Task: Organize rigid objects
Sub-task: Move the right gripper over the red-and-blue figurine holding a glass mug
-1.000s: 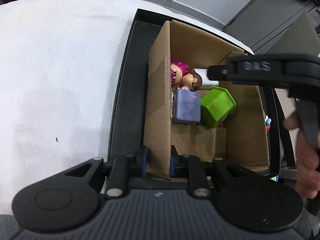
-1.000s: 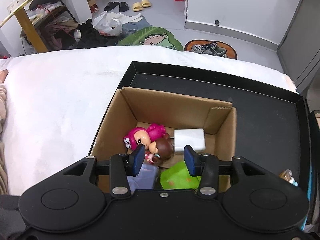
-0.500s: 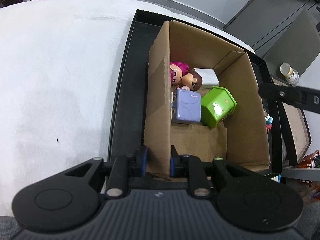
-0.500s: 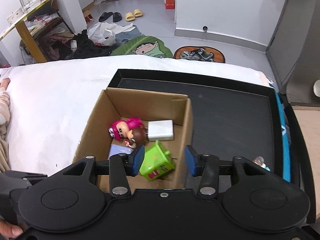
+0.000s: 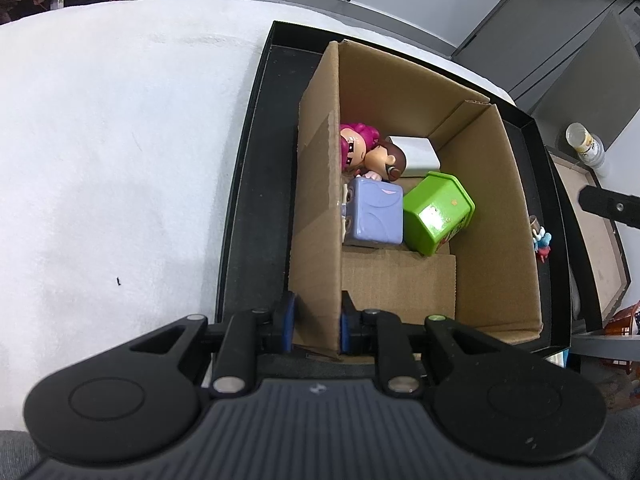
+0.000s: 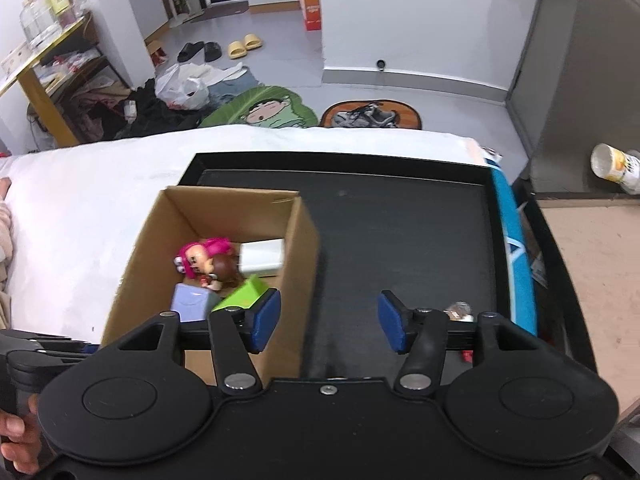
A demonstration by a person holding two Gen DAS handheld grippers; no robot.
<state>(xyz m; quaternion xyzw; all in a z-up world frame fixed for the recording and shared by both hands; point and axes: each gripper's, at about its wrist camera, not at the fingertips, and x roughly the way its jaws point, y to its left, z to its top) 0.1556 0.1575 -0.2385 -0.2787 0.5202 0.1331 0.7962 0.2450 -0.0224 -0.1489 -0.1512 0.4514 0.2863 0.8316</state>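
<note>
Left tool (image 5: pixel 316 326) pinched shut, tilted steeply down, right tool (image 6: pixel 327 322) empty, jaws just opening

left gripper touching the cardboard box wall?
Touching. Left wrist view: the left gripper has both blue pads pressed on the near wall of the cardboard box, one each side.

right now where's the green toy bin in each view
Left wrist view: green toy bin lies tipped in the middle of the cardboard box, right of the lilac toy case.
Right wrist view: only its upper part shows, low in the box, behind the right gripper's left pad.
Shared landmark: the pink-haired figurine beside the white charger.
</note>
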